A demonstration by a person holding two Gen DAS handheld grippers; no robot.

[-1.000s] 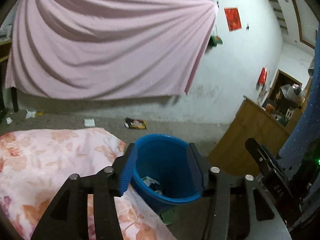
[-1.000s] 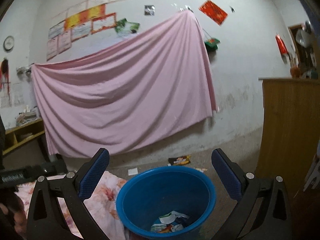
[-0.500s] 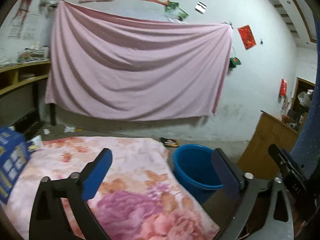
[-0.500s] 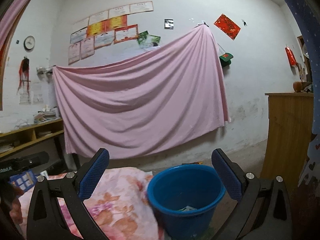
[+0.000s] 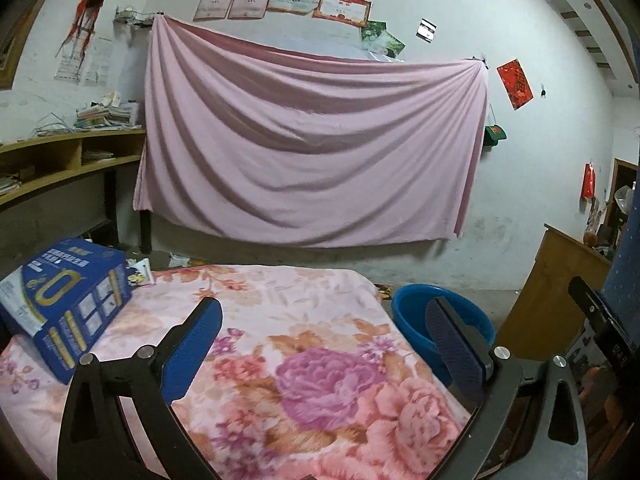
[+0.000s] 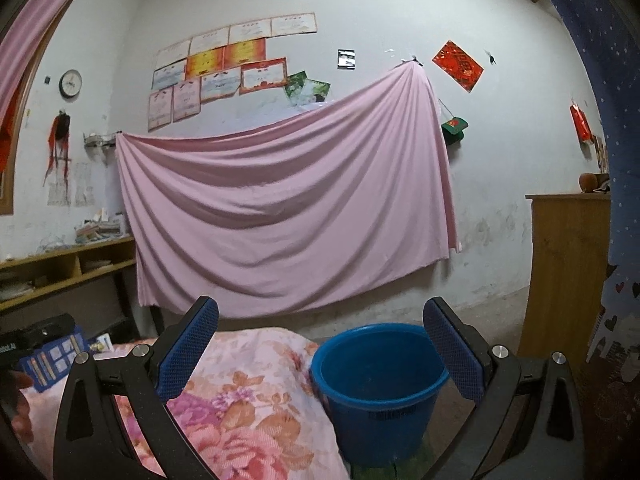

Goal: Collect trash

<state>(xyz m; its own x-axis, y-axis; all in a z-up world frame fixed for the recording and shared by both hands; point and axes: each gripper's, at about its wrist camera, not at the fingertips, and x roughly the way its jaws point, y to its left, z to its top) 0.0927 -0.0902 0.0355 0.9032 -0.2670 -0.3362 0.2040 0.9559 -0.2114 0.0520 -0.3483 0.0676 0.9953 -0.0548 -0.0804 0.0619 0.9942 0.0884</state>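
A blue plastic bucket (image 6: 378, 384) stands on the floor beside the flowered blanket (image 6: 256, 408); in the left wrist view the bucket (image 5: 416, 312) shows at the blanket's right edge, partly behind my right-hand finger. My left gripper (image 5: 324, 344) hovers open over the blanket (image 5: 304, 352), nothing between its blue pads. A blue printed box (image 5: 66, 300) lies on the blanket at the left, with a small wrapper (image 5: 140, 274) behind it. My right gripper (image 6: 320, 354) is open and empty, level, just in front of the bucket. The bucket's inside is hidden from here.
A pink sheet (image 5: 312, 152) hangs on the white wall. A wooden shelf with papers (image 5: 60, 152) runs along the left wall. A wooden cabinet (image 6: 568, 272) stands right of the bucket. Scraps of litter (image 5: 178, 258) lie on the floor by the wall. The other gripper's body (image 5: 604, 332) shows at right.
My left gripper has opened wide and swung left from above the bucket to over the blanket; the blue box came into view. The right gripper's view pulled back and levelled; the bucket sits further right.
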